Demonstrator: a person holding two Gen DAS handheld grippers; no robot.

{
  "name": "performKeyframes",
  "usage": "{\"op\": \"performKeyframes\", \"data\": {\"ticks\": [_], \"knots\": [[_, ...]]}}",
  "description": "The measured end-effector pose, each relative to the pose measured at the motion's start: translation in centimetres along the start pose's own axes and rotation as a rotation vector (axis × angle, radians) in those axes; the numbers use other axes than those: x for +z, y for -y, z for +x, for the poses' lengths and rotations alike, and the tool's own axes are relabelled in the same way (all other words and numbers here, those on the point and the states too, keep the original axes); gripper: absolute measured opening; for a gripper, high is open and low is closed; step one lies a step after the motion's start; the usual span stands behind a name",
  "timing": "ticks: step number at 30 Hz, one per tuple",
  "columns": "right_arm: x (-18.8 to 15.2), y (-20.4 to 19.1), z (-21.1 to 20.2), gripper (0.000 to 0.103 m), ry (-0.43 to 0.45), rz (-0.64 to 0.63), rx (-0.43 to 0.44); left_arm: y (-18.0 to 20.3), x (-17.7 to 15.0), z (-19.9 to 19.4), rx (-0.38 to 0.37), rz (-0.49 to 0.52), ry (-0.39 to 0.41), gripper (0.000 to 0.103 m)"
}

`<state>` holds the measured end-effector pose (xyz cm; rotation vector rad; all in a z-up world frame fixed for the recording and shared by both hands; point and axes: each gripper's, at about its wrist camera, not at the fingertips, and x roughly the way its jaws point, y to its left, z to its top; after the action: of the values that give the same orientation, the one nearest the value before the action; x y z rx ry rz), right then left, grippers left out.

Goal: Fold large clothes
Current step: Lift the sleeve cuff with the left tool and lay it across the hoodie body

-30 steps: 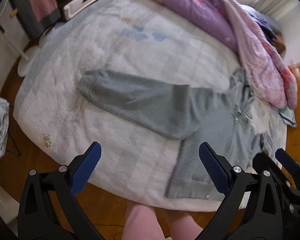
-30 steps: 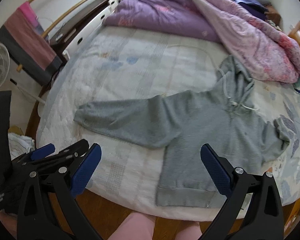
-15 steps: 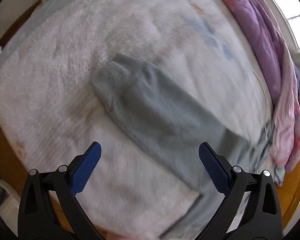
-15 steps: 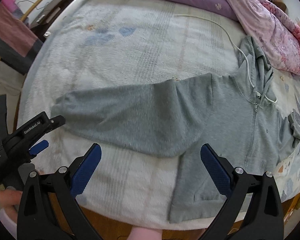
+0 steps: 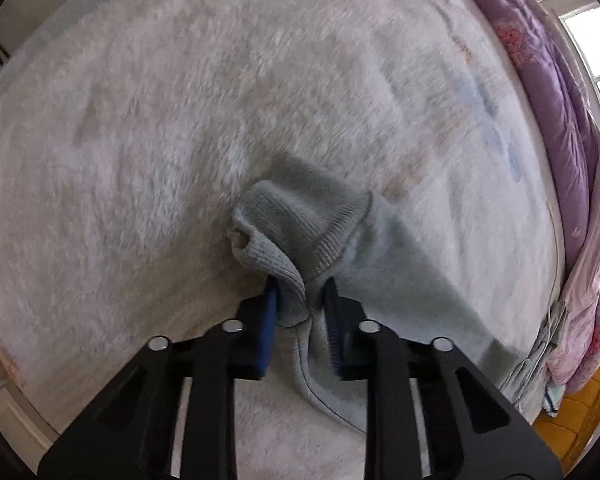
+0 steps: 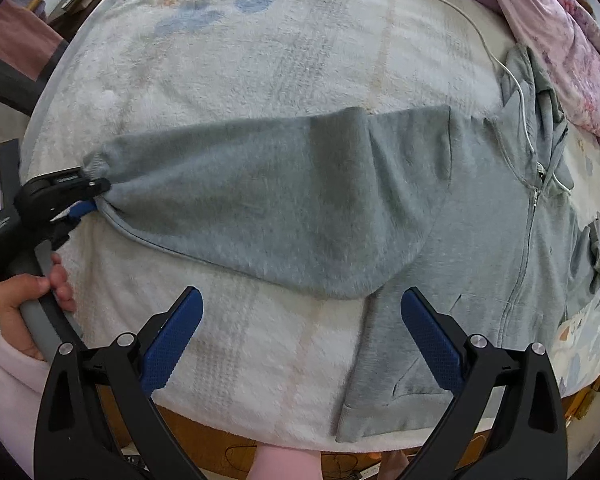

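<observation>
— Since a second ago, what changed?

— Both claws dropped from above the bed (image 6: 260,60) toward the grey hoodie (image 6: 480,216), and my left claw (image 5: 300,312) went from wide apart to clamped on the sleeve cuff (image 5: 300,220), ribbing bunched just ahead of its tips.

— And your right claw (image 6: 300,320)?

— Spread wide, holding nothing, hovering over the blanket with the sleeve's underside just ahead and the hoodie's body ahead to its right.

— Which step is this?

— Folding the first sleeve, I'd say. The hoodie lies zip up, that sleeve stretched out sideways.

— Next?

— Probably lift the cuff and carry it across onto the chest, while my right claw pins or pinches near the shoulder so the body doesn't drag.
</observation>
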<state>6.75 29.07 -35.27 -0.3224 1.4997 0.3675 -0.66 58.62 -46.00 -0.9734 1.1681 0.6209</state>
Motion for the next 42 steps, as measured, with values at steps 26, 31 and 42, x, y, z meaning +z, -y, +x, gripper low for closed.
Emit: {"op": "performKeyframes", "data": {"ticks": [26, 31, 42], "knots": [[-2.4, 19.7, -4.0, 0.036, 0.090, 0.275, 0.128, 22.4, -11.4, -23.3, 0.146, 0.493, 0.458, 0.018], [-3.7, 24.4, -4.7, 0.030, 0.119, 0.317, 0.183, 30.2, -17.6, -25.3, 0.123, 0.635, 0.489, 0.018], [-6.0, 40.1, -7.7, 0.063, 0.215, 0.622, 0.420, 44.8, -34.6, -15.3, 0.005, 0.983, 0.307, 0.018]]}}
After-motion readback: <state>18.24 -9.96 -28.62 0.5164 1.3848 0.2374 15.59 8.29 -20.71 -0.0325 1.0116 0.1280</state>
